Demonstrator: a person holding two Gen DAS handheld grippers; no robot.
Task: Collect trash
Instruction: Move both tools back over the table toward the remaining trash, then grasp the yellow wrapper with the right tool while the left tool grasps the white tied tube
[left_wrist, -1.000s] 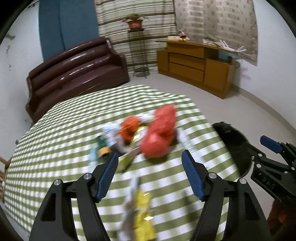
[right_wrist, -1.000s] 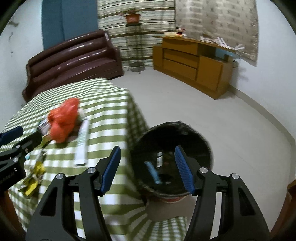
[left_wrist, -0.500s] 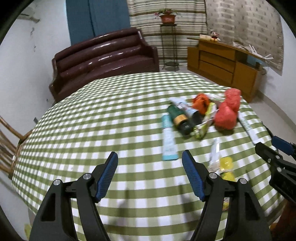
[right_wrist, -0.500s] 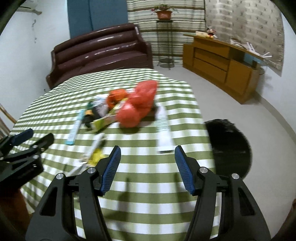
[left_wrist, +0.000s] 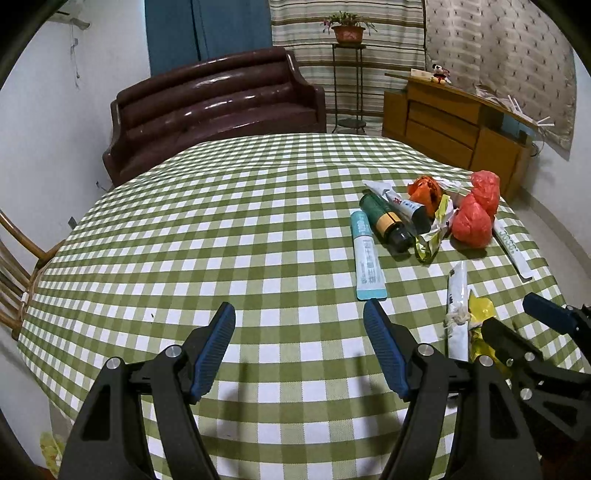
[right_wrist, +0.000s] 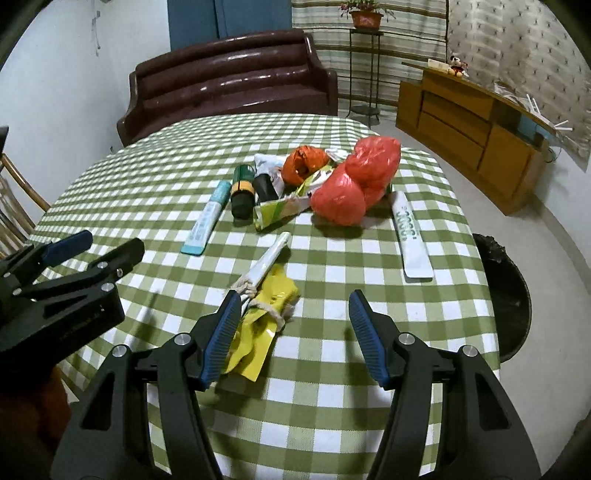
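Trash lies on the green checked table (left_wrist: 221, 229): red plastic bags (right_wrist: 354, 181) (left_wrist: 474, 214), an orange bag (right_wrist: 303, 162), a dark green bottle (right_wrist: 242, 190) (left_wrist: 384, 221), a light blue tube (right_wrist: 208, 218) (left_wrist: 365, 254), a white tube (right_wrist: 410, 236), a green-yellow wrapper (right_wrist: 284, 206), and a yellow wrapper with a white packet (right_wrist: 266, 295). My right gripper (right_wrist: 290, 321) is open, empty, its left finger beside the yellow wrapper. My left gripper (left_wrist: 299, 339) is open, empty, above bare cloth left of the trash. A black bin (right_wrist: 506, 295) stands right of the table.
A brown sofa (left_wrist: 214, 107) stands behind the table. A wooden sideboard (left_wrist: 458, 125) is at the back right, a plant stand (left_wrist: 347, 74) behind. A wooden chair (left_wrist: 14, 266) is at the table's left edge.
Both grippers have swung left from the bin and the table's right edge and pulled back. The whole table and trash pile are now in view. Both stay open and empty.
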